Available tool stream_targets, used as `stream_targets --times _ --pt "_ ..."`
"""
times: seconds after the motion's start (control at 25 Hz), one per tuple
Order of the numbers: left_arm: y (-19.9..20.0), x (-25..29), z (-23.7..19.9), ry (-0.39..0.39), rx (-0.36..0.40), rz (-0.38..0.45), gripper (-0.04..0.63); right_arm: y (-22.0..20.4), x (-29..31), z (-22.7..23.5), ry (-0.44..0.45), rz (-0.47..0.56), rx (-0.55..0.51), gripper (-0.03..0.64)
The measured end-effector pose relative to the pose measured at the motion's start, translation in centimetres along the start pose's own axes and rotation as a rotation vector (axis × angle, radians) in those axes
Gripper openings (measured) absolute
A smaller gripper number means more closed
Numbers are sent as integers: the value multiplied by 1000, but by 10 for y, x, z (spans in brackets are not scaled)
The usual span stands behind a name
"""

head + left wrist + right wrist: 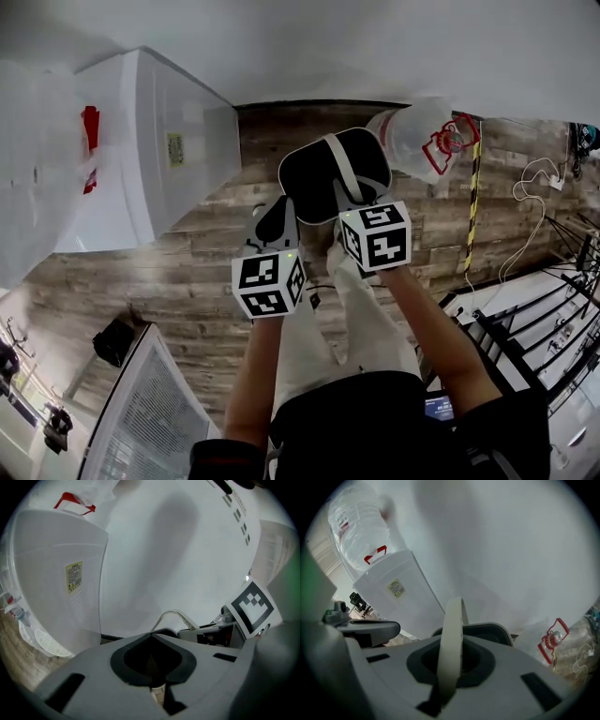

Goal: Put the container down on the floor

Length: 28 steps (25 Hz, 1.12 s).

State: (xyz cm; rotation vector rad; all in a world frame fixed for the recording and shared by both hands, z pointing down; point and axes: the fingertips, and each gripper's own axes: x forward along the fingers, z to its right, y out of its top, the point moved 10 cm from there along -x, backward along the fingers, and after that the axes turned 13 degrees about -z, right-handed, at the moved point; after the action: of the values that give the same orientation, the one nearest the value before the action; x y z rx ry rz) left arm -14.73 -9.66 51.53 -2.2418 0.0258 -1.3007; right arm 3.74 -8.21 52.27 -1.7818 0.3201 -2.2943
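Right hand-held gripper [451, 665]: it is pinching the pale handle [453, 630] of the container, jaws pressed tight on the strap.
Left hand-held gripper [152, 670]: its jaws are sitting pressed together, and I am seeing nothing caught between them.
Container [319, 173]: dark, hanging from that handle below the right hand-held gripper [352, 199], out over the plank floor [187, 253]; I cannot tell from here whether its base is touching the boards.
Left side: the left hand-held gripper [275, 220] is hovering just beside the container's near-left edge.
Water dispenser [141, 141]: white, standing to the person's left, against the wall.
Water jug [417, 136]: clear, red-handled, lying just beyond the container on the right.
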Motion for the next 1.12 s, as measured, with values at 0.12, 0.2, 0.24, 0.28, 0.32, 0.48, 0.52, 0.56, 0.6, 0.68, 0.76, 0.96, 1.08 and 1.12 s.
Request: stream_targets --times 0.12,0.2,0.24,0.28,0.32,0.48,0.52,0.56,0.6,0.68,0.76,0.96,1.08,1.12 --pt "-7 11 -5 -5 2 -23 17 -6 13 4 3 -26 33 31" --pt "-11 17 -8 -7 -4 -35 17 -8 21 5 5 -37 45 31" --pt "-13 21 -10 -9 -10 -38 17 -9 25 6 6 -44 48 31" --pt "-15 24 -12 -11 -17 -40 17 -10 30 6 8 -50 49 31" --pt "-16 27 -15 -16 -24 -41 17 -12 35 7 10 -56 49 31" --pt "-20 41 -21 -30 -27 -52 17 -18 53 9 18 -80 58 31" --pt "-21 45 -22 -29 -23 -52 17 -19 57 11 18 -84 62 31" --pt "-21 48 -24 -28 -19 -52 17 -20 61 12 18 -86 65 31" --pt "-21 51 -25 -27 -18 -53 17 -20 65 13 18 -88 69 31" --pt "-23 56 -29 -26 -15 -56 17 -20 72 14 17 -88 76 31" --pt "-26 61 -33 -25 -7 -65 17 -20 80 14 16 -89 80 31" --pt "-36 75 -48 -18 -13 -87 17 -21 100 16 5 -96 91 31" --pt "-39 84 -56 -16 -12 -98 17 -20 113 18 -4 -101 104 31" --pt "-40 88 -59 -16 -8 -102 17 -20 117 19 -6 -102 107 31"
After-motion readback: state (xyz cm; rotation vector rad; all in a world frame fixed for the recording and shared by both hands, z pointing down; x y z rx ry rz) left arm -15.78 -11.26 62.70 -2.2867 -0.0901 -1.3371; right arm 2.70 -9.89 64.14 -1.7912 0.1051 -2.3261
